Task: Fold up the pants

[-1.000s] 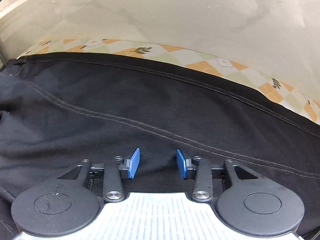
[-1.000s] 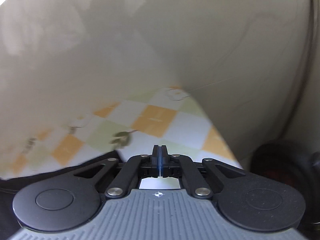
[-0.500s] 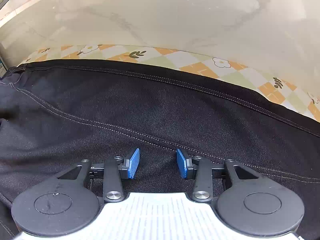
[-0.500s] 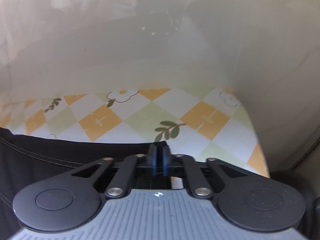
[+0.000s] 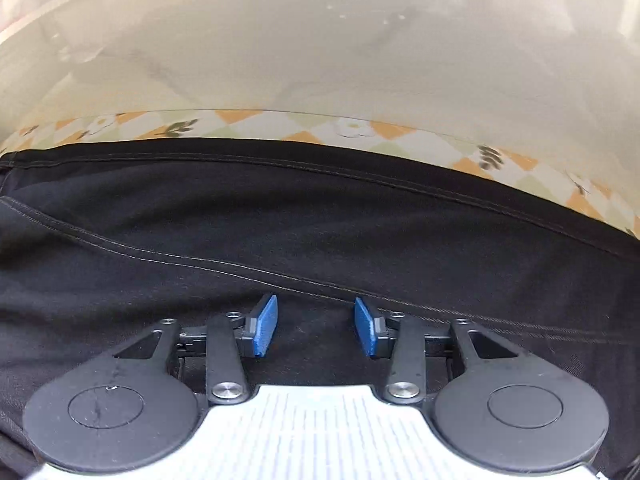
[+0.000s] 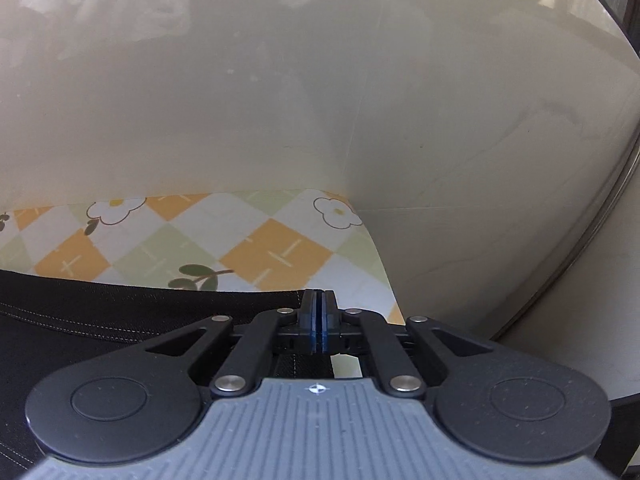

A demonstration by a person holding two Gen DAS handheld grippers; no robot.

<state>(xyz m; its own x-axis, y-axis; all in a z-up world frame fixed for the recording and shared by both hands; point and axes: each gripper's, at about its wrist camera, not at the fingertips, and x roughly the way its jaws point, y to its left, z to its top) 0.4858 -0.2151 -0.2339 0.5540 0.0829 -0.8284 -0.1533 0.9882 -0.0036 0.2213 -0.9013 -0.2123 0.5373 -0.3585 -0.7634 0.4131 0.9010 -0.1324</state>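
One pair of black pants (image 5: 280, 240) lay spread flat over a desk covered by a single checked cloth (image 5: 360, 130) of orange, pale green and white diamonds, printed with little flowers and leafy sprigs. Only a narrow band of that cloth showed past the far edge of the pants, and beyond the desk's far edge was a pale, glossy floor (image 5: 320, 40).

On the left, the left hand-held gripper (image 5: 316, 330) hovered over the middle of the dark fabric, angled downward. Its two blue pads (image 5: 266, 326) stood apart and were spreading wider, with nothing pinched between them; the denim lay beneath the gap, and whether the tips touched it could not be told. Two lines of pale stitching ran across the pants there, one along the far seam, one slanting just ahead of the fingers.

On the right, the right hand-held gripper (image 6: 319, 320) was near the desk's far right corner, where the cloth (image 6: 248, 248) ended. Its two fingers were pressed together. They sat right at the end edge of the pants (image 6: 120, 320), but whether any fabric was caught between them could not be made out. Two white flowers showed on the cloth ahead.
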